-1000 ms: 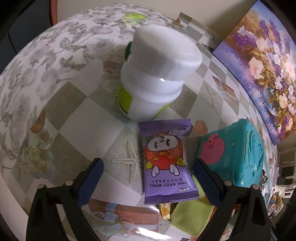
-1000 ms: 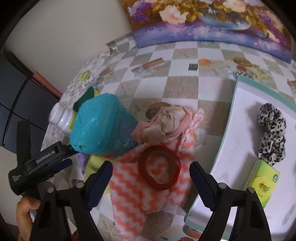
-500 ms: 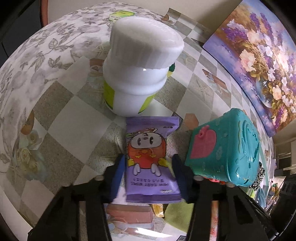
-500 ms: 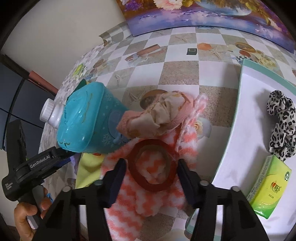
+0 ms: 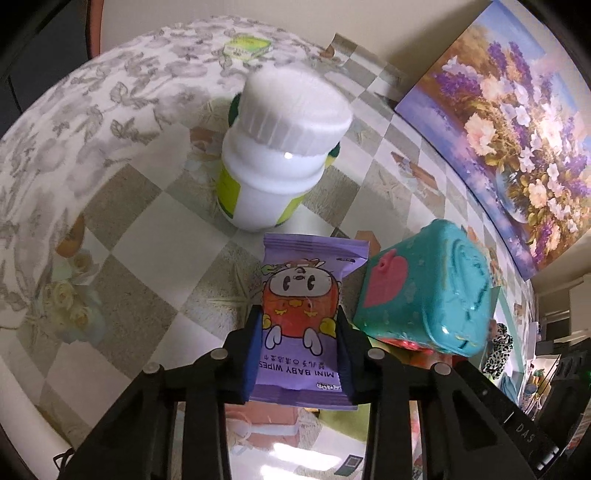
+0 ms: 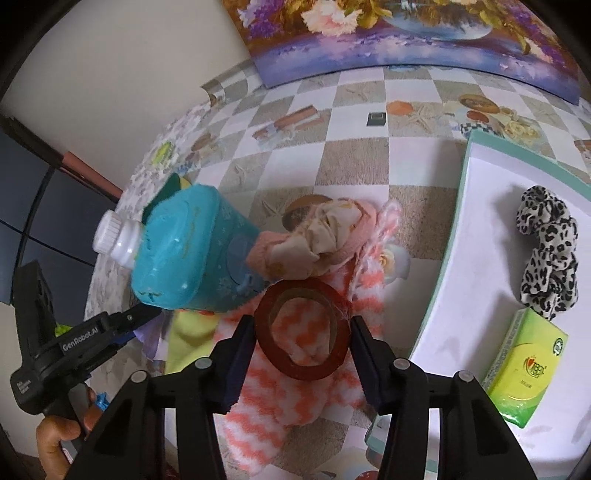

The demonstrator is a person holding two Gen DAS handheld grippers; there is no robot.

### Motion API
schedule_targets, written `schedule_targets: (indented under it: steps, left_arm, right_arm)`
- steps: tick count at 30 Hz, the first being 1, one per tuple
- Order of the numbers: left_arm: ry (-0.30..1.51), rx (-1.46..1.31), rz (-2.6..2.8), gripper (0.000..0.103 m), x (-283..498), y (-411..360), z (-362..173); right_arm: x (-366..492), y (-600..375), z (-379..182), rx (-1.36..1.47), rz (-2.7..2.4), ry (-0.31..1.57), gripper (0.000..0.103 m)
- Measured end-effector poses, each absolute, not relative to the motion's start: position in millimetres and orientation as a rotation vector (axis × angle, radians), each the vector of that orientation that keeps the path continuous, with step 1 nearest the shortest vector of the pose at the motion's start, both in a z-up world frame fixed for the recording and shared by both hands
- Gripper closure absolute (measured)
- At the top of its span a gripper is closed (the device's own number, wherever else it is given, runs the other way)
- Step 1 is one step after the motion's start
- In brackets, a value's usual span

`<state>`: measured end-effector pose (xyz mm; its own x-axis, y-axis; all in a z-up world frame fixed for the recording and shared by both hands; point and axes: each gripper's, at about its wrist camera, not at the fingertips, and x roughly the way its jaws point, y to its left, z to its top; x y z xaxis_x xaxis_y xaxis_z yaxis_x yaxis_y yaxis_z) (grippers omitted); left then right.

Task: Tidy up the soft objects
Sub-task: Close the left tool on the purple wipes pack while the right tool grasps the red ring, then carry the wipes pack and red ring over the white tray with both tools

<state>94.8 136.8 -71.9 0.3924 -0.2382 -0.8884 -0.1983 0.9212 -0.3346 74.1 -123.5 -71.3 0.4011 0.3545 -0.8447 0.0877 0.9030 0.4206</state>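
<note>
The table [image 6: 354,162], under a checked cloth printed with shells and flowers, fills both wrist views. A flower painting [image 6: 424,33] leans at its far edge, at twelve o'clock in the right wrist view. At three o'clock there, a white tray with a teal rim [image 6: 461,206] holds a leopard-print scrunchie [image 6: 546,254] and, nearer at four o'clock, a green tissue pack [image 6: 524,365].

Near the middle of that view lies an orange-and-white zigzag cloth [image 6: 295,402], with a bundle of peach and cream fabric [image 6: 317,236] at its far end. A teal plastic box [image 6: 188,258] stands at nine o'clock, touching the bundle. A white-capped bottle [image 5: 277,155] stands beyond the box — at twelve o'clock in the left wrist view.

The right gripper [image 6: 301,343] is partly closed around a dark red tape ring [image 6: 303,328] lying on the zigzag cloth; its blue pads press the ring's two sides.

The left gripper [image 5: 299,332] has its jaws closing on a purple pack of mini baby wipes [image 5: 306,314] — the pads meet the pack's long edges, pinching it. The pack sits at six o'clock from the bottle and just beside the teal box. A hand [image 6: 55,439] at the right view's eight o'clock holds that gripper's handle.
</note>
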Motion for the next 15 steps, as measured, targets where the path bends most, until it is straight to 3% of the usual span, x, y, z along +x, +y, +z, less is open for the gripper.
schedule_targets:
  steps: [15]
  left_arm:
    - [1.039,-0.325,-0.085,0.067,63,96,9]
  right_arm:
    - [43,-149,-29,0.458,0.098,1.046,0.049]
